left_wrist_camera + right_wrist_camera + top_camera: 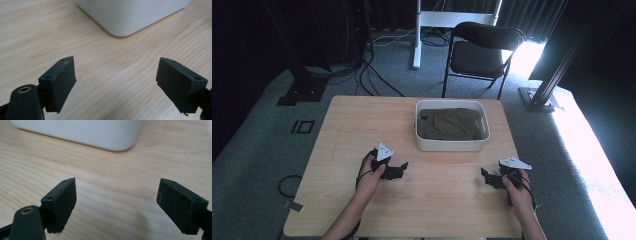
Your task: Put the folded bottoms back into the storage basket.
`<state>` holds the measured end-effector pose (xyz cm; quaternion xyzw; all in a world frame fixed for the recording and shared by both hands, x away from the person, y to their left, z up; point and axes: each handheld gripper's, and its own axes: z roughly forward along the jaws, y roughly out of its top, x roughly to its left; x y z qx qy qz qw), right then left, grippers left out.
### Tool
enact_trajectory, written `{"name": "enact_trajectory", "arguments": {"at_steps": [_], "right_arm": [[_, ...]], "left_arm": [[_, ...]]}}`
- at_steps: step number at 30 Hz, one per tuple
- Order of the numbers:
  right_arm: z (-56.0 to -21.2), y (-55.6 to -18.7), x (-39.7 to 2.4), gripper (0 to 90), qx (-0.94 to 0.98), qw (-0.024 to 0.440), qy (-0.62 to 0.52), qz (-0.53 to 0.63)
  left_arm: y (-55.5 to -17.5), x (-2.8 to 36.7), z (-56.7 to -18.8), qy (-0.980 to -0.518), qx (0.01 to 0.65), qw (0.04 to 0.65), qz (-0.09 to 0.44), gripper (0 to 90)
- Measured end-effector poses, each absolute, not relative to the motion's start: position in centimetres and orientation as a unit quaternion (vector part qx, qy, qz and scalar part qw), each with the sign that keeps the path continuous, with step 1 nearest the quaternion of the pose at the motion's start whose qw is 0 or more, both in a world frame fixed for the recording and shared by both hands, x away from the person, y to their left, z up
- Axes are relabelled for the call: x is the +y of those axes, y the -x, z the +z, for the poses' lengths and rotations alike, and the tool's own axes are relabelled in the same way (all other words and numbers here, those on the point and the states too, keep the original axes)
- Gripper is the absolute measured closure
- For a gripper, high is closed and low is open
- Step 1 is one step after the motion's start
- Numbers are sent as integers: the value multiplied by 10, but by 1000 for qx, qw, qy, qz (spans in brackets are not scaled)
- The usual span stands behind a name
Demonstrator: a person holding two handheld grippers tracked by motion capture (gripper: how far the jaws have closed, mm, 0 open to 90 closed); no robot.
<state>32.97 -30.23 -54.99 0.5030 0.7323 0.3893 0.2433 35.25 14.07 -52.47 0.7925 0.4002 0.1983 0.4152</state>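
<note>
- We see a white bin (452, 145) standing on the far middle of the wooden table (342, 130), with a dark olive cloth (449, 123) folded loosely inside it and filling most of its floor.
- Our left gripper (404, 166) sits near the table's left half, held in the left hand (371, 176), with its tips pointing right and slightly toward the bin's near left corner.
- In the left gripper view that gripper (116, 77) has its jaws spread wide, and between them we see bare wood grain; nothing is held.
- The same view shows the bin (130, 15) just ahead, its rounded corner well apart from the jaws.
- Our right gripper (485, 176) is near the table's right edge, held in the right hand (516, 192), tips pointing left, on the near side of the bin's right corner.
- In the right gripper view the right gripper (117, 197) also stands wide open and empty above the tabletop.
- That view has the bin (82, 131) farther ahead, its white wall and one rounded corner across the top.
- Both grippers are apart from the bin and from each other, with open table between them.
- Beyond the table's far edge we see a black folding chair (482, 50) on the grey carpet.
</note>
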Motion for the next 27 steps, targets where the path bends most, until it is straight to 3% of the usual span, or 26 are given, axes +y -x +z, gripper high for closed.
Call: {"name": "enact_trajectory", "arguments": {"at_steps": [27], "right_arm": [[-563, -298, -337, 138, 721, 245, -564, 320]], "left_arm": [[-313, 196, -551, -775, 469, 359, 223, 175]]}}
